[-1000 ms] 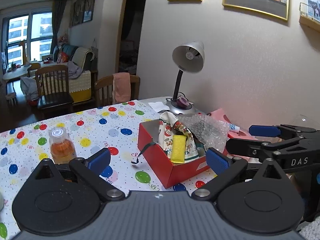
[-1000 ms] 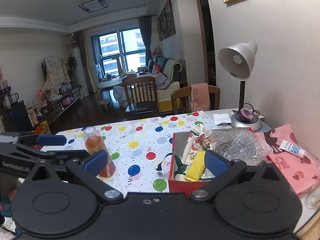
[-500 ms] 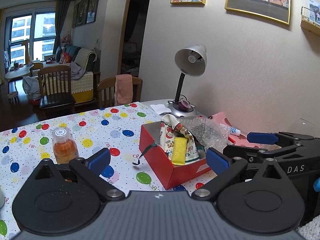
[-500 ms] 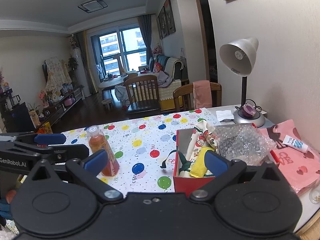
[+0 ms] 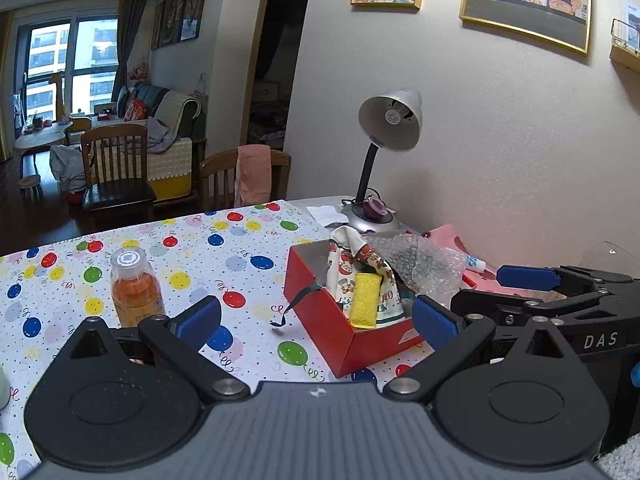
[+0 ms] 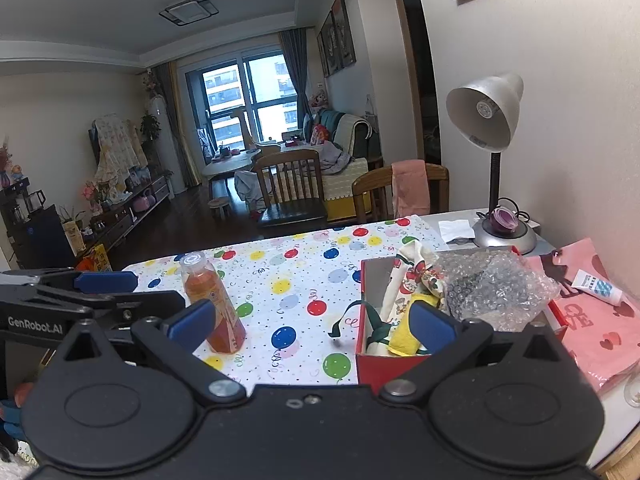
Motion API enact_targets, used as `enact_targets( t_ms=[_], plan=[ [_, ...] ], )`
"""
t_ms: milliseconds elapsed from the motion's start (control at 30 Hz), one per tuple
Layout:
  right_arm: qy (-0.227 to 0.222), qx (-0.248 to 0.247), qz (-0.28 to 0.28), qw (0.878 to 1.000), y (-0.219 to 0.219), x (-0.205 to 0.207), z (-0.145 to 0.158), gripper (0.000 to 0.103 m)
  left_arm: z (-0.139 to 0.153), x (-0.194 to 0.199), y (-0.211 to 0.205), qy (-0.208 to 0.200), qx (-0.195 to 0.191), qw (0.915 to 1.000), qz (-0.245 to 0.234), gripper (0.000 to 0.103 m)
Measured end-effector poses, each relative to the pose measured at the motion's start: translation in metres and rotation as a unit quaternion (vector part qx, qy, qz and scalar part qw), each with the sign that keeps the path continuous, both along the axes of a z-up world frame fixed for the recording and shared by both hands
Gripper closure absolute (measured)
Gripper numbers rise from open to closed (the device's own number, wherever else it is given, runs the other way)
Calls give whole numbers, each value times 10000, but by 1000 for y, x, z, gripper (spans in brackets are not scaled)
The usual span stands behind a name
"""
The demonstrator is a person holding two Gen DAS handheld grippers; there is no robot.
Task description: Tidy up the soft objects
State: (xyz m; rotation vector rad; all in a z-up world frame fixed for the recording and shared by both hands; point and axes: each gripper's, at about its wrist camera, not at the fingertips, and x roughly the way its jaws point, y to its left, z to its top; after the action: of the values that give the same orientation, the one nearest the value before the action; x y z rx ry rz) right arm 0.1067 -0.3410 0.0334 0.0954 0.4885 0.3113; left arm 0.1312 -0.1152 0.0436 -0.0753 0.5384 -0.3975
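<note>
Both grippers have drawn back from the red box over the last second, the left gripper and right gripper spread and empty. The yellow cloth, printed pouch and bubble wrap sit inside that box, so the packing looks finished.

Both wrist cameras sit low at the table's near edge, side by side, looking forward between their own fingers across it toward the chairs and window. The left one angles rightward to the wall. Both share the red box, bottle and lamp, and each glimpses the other.
</note>
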Motion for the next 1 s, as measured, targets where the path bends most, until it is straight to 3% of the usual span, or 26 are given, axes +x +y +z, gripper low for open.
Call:
enact_targets(
  t_ms=[1000],
  plan=[
    [16, -37, -66, 10000, 5, 8, 0, 0, 2, 2, 5, -78, 1, 10000, 34, 1]
  ],
)
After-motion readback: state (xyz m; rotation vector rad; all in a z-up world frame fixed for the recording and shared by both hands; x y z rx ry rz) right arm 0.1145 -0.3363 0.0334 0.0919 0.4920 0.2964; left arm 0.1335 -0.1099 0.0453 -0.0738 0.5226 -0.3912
